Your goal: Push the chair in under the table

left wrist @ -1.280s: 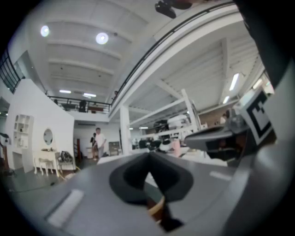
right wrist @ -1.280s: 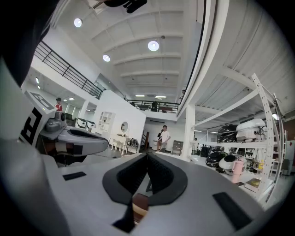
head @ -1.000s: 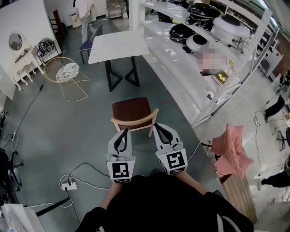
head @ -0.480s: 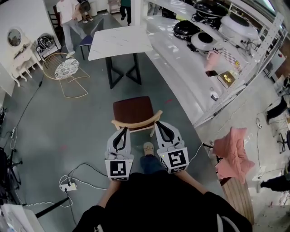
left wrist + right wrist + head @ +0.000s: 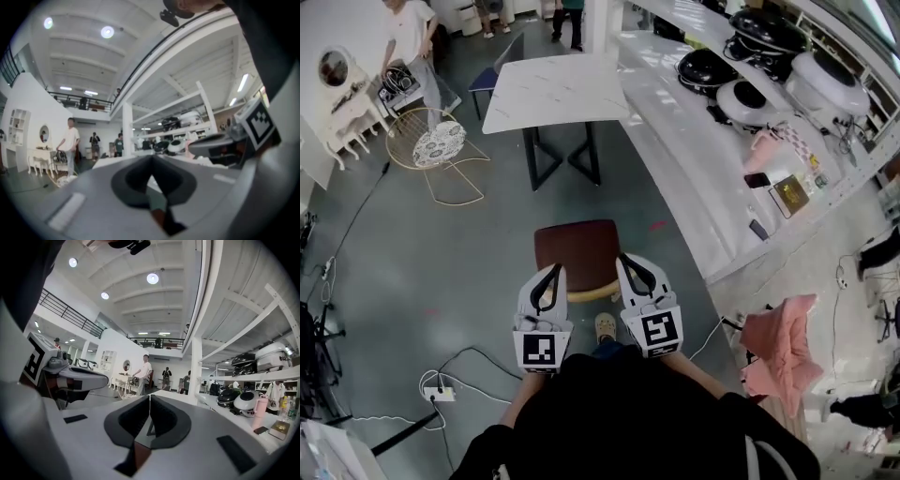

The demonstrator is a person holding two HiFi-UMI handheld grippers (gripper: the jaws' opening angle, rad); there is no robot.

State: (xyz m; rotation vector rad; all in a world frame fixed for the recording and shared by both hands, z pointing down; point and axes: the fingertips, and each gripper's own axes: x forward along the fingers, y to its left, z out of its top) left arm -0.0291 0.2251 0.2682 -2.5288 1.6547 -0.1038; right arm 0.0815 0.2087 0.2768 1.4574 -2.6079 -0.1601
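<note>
The chair has a brown seat (image 5: 576,251) and a curved wooden backrest (image 5: 587,293). It stands on the grey floor a short way in front of the white marble-topped table (image 5: 555,88), which has black legs (image 5: 563,156). My left gripper (image 5: 551,270) and right gripper (image 5: 628,261) are both shut and empty. Their tips rest over the backrest, one near each end, and they point level toward the table. In the left gripper view the left gripper (image 5: 151,162) shows closed jaws, and so does the right gripper (image 5: 150,401) in the right gripper view.
A long white counter (image 5: 694,159) with cookers runs along the right. A wire chair (image 5: 439,148) stands at the left and a blue chair (image 5: 495,77) beyond the table. A power strip (image 5: 436,395) with cables lies near left. A pink cloth (image 5: 778,342) hangs at right. People stand far off.
Both grippers and the chair have moved forward toward the table, and the gap to it is smaller. A shoe now shows below the backrest.
</note>
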